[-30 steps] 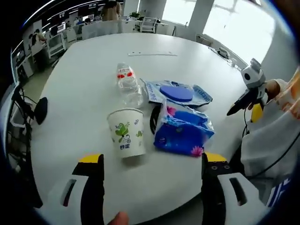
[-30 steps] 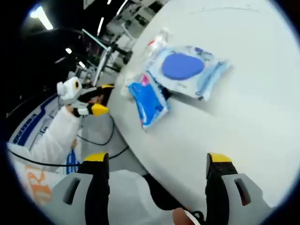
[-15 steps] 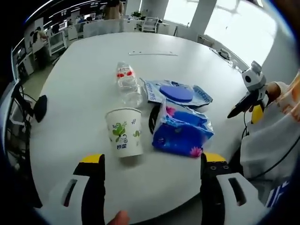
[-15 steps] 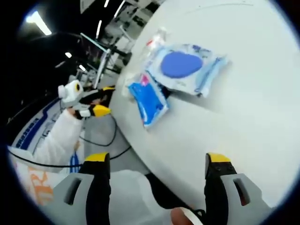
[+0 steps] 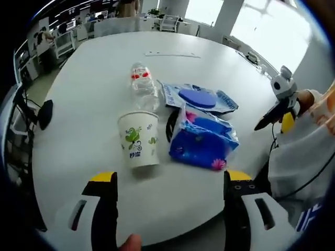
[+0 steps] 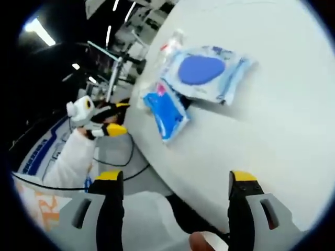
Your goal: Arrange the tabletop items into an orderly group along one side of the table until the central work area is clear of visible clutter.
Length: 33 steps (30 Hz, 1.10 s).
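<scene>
Left gripper view: left gripper point(image 5: 167, 183) hangs over the near edge of the white round table point(image 5: 84, 94), jaws spread wide, nothing between them. Just past the tips stands a paper cup point(image 5: 138, 139) with a green leaf print, upright. Right of it, close but not clearly touching, sits a blue tissue pack point(image 5: 203, 142) with a floral print. A dark round object point(image 5: 170, 125) peeks out between cup and pack; cannot tell what it is. Behind the pack lies a flat wet-wipes pack point(image 5: 199, 98) with a blue oval lid, apparently touching it. A clear plastic bottle point(image 5: 142, 86) with a red label lies on its side left of the wipes, behind the cup. All four sit clustered mid-table. At the far right edge the right gripper point(image 5: 277, 107) shows, held off the table; cannot tell its jaw gap here.

Right gripper view: right gripper point(image 6: 170, 180) has jaws wide apart, empty, over the table edge point(image 6: 261, 130). Tissue pack point(image 6: 166, 111), wipes pack point(image 6: 204, 70) and bottle point(image 6: 171, 43) lie ahead. Left gripper point(image 6: 107, 121) shows at left, off the table, in a white-sleeved hand.
</scene>
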Available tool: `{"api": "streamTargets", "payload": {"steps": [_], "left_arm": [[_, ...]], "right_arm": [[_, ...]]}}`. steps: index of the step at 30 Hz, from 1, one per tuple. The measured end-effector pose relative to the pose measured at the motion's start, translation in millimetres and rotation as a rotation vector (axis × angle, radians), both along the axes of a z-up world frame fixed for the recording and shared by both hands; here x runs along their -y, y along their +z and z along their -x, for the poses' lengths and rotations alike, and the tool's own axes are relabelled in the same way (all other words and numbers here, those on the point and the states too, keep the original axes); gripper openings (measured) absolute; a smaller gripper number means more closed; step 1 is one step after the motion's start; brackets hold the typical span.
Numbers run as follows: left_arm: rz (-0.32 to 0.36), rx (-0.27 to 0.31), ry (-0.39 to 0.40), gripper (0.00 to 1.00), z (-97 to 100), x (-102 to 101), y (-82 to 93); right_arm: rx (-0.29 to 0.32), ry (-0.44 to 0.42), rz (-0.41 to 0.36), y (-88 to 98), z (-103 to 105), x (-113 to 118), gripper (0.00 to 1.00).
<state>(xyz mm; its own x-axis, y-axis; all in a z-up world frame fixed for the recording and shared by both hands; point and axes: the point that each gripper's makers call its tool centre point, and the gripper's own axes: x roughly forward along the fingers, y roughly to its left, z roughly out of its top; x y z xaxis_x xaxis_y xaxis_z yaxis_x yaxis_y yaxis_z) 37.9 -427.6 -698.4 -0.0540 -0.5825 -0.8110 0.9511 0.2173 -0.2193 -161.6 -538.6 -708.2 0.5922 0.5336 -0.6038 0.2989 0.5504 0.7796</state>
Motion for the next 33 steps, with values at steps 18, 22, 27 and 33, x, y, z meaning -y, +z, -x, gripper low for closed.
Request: {"api": "streamTargets", "payload": {"steps": [18, 22, 27, 33], "left_arm": [[0.009, 0.011, 0.008, 0.84, -3.1, 8.3, 9.5], [0.003, 0.02, 0.022, 0.83, -5.5, 5.1, 8.3], [0.008, 0.036, 0.029, 0.8, -5.1, 6.4, 7.6], [-0.025, 0.055, -0.007, 0.8, -1.9, 3.4, 0.9]], "right_arm": [[0.015, -0.02, 0.004, 2.0, -2.0, 6.9, 0.82], [0.021, -0.019, 0.015, 3.1, -2.9, 9.2, 0.82], [0.019, -0.016, 0.006, 4.1, -1.6, 7.5, 0.8], [0.027, -0.014, 0.023, 5.2, -2.9, 10.0, 0.8]]}}
